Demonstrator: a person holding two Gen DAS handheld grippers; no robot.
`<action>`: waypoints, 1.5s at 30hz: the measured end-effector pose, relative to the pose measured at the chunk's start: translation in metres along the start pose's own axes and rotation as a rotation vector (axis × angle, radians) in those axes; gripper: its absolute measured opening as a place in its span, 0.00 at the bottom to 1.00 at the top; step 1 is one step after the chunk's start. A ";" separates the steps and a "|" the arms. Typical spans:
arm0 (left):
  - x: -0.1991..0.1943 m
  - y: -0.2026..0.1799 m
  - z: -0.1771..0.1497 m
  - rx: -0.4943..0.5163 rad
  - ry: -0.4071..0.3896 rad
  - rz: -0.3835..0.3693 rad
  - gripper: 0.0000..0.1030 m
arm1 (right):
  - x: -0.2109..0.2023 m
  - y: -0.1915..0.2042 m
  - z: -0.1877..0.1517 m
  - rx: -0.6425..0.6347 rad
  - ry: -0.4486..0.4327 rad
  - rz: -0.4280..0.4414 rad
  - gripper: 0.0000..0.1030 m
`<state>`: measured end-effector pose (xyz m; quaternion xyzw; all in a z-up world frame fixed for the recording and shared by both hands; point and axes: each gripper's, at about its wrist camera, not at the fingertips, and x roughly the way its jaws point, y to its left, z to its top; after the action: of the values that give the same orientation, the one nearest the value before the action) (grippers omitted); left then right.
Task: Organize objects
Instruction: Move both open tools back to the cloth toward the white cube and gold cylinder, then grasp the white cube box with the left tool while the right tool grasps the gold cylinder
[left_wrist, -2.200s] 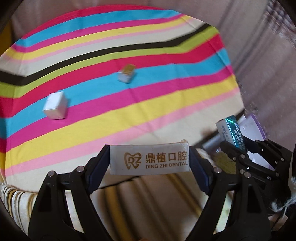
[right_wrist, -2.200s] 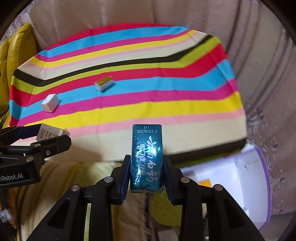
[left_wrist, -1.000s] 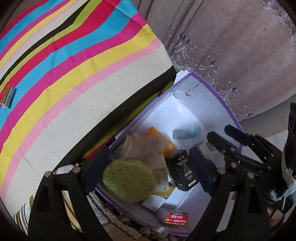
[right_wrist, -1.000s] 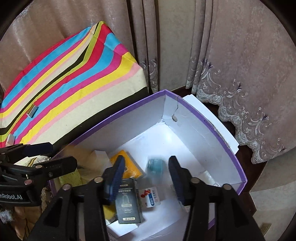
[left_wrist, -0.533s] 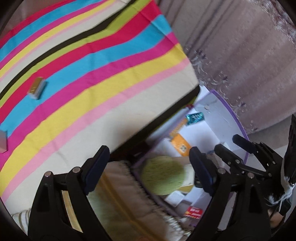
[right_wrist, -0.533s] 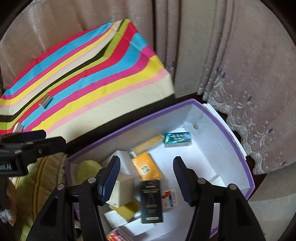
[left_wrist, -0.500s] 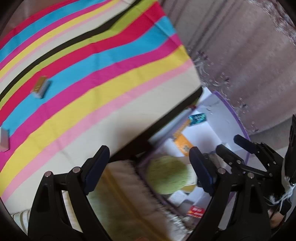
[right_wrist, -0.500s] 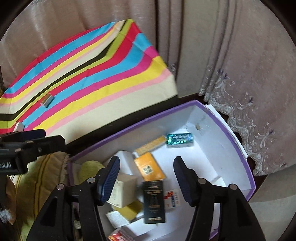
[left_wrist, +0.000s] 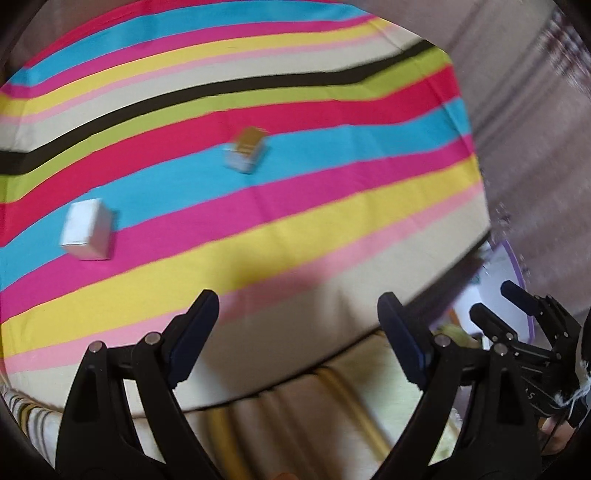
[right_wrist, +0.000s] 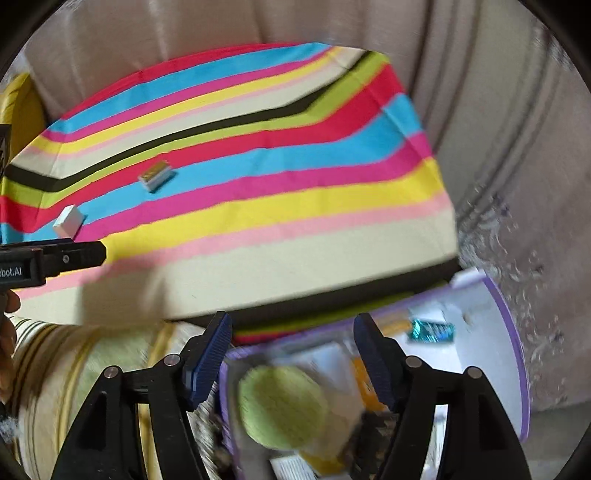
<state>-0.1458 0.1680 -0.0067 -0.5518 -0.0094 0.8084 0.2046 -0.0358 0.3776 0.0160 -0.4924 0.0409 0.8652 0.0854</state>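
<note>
A white box (left_wrist: 86, 229) and a small gold-topped box (left_wrist: 246, 154) lie on the striped cloth (left_wrist: 295, 206); both also show in the right wrist view, the white box (right_wrist: 68, 220) and the gold-topped box (right_wrist: 157, 175). My left gripper (left_wrist: 297, 341) is open and empty over the cloth's near edge. My right gripper (right_wrist: 291, 360) is open and empty above the purple-rimmed white box (right_wrist: 506, 332), which holds a teal packet (right_wrist: 430, 331), a green round sponge (right_wrist: 282, 406) and other items.
Grey curtains (right_wrist: 498, 129) hang behind and to the right. A striped yellow cushion (right_wrist: 92, 387) lies below the cloth's near edge. The other gripper (left_wrist: 532, 332) shows at the right of the left wrist view, beside the purple box (left_wrist: 517, 266).
Both grippers let their boxes go into the purple box and stand open. The left gripper has swung back left over the striped cloth. The right gripper has pulled back from the box.
</note>
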 end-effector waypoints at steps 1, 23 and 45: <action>-0.001 0.010 0.000 -0.014 -0.006 0.009 0.87 | 0.002 0.007 0.005 -0.017 -0.006 0.006 0.68; 0.004 0.155 0.026 -0.167 -0.051 0.203 0.87 | 0.065 0.142 0.106 -0.381 -0.137 0.176 0.81; 0.047 0.170 0.061 -0.090 -0.019 0.220 0.44 | 0.156 0.161 0.147 -0.467 -0.056 0.250 0.81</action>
<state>-0.2691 0.0413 -0.0659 -0.5506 0.0130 0.8298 0.0897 -0.2689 0.2589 -0.0450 -0.4659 -0.1017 0.8682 -0.1371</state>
